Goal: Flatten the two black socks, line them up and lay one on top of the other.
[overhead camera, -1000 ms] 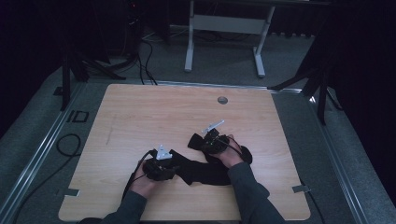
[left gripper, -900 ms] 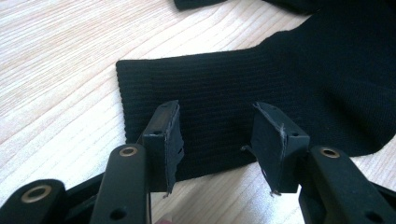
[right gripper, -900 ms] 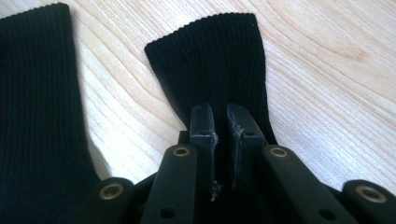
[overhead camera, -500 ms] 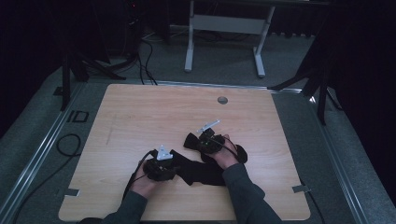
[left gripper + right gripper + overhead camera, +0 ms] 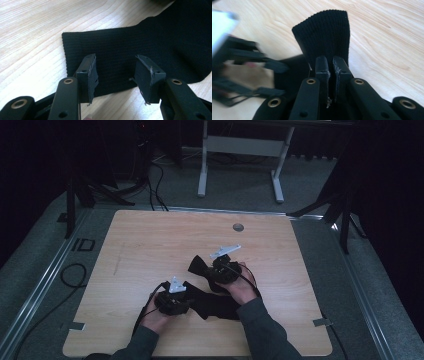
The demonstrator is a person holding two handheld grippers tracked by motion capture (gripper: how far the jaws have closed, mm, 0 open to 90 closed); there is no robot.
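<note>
— Where is the cloth?

— A black ribbed knit cloth (image 5: 215, 300) lies on the light wooden table (image 5: 150, 245), toward the near edge, between the person's two hands. It runs from beside the left hand up to a flared end near the table's middle.

— What is the right gripper (image 5: 331, 62) doing?

— Its jaws are pressed together on the cloth. In the right gripper view the ribbed end (image 5: 324, 35) stands up past the jaw tips, lifted off the wood, with its hem on top. In the high view the right gripper (image 5: 216, 269) sits at that raised end, with its grey plate (image 5: 225, 251) tilted above it.

— And the left gripper (image 5: 116, 72)?

— Released — the jaws stand well apart. In the left gripper view they hang over the other end of the cloth (image 5: 140, 47), which lies flat on the table, its straight edge just past the left jaw. Whether the pads touch the fabric, I cannot tell.

— Where are the hands?

— The left hand (image 5: 157, 317) holds its gripper near the front edge; the right hand (image 5: 242, 290) is farther forward. Both sleeves come in from the bottom.

— Anything else on the table?

— A small round grommet (image 5: 238, 227) near the far edge, well apart from the cloth. Beyond the table, a grey metal frame (image 5: 240, 150) stands on the floor.
</note>
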